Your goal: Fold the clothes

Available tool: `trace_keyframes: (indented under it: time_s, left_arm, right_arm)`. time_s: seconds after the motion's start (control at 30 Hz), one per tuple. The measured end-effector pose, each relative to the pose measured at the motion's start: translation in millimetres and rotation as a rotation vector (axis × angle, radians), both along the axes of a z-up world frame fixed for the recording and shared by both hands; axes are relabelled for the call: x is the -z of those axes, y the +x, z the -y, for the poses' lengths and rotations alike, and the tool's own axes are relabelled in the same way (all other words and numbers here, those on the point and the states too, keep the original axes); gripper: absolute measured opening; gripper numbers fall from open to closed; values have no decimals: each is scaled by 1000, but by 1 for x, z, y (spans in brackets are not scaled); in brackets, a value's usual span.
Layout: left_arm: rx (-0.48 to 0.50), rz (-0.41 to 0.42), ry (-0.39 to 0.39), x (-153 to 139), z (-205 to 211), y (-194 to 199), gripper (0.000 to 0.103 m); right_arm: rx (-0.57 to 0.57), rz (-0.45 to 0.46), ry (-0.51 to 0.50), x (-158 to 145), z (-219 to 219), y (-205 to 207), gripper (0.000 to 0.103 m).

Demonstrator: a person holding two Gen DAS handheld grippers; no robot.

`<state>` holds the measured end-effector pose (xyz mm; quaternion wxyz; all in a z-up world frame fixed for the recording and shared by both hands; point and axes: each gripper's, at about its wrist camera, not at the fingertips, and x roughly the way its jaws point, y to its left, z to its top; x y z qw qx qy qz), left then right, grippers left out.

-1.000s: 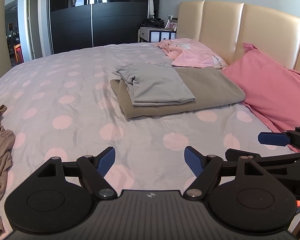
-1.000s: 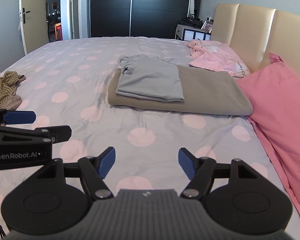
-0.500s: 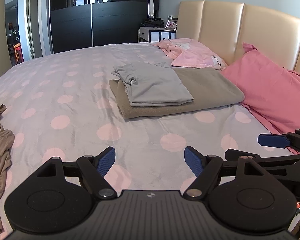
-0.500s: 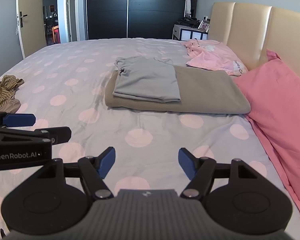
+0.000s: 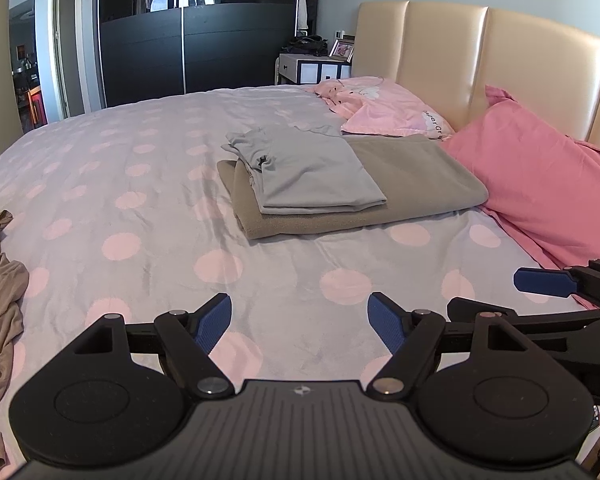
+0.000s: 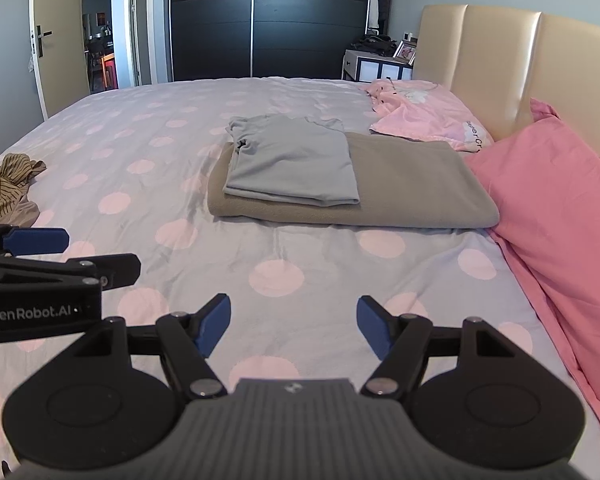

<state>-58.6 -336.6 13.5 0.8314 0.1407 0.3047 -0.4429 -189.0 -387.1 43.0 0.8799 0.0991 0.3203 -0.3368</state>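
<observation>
Polka-dot bed (image 5: 148,216) fills both views. Mid-frame, a folded grey shirt (image 5: 308,176) lies on a folded taupe blanket (image 5: 420,184), pink pillow (image 5: 540,184) right, crumpled brown clothes (image 5: 0,300) left. Left gripper (image 5: 300,320) and right gripper (image 6: 294,322) hover low, jaws wide apart, holding nothing.

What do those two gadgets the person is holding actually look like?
Each gripper, left and right, is matte black plastic: a ribbed grey-black body, two round discs, jointed links with silver pins, and blue textured fingertips. White "GenRobot.AI" lettering marks the left one's side. No cables or sleeves show.
</observation>
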Motion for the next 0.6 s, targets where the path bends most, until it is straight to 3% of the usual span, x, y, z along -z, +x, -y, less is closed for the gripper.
trace_keyframes:
  time_s: [0.6]
  left_arm:
    - [4,-3,-3,0,-2,0,74]
  right_arm:
    - [0,-2,5,0,2,1,72]
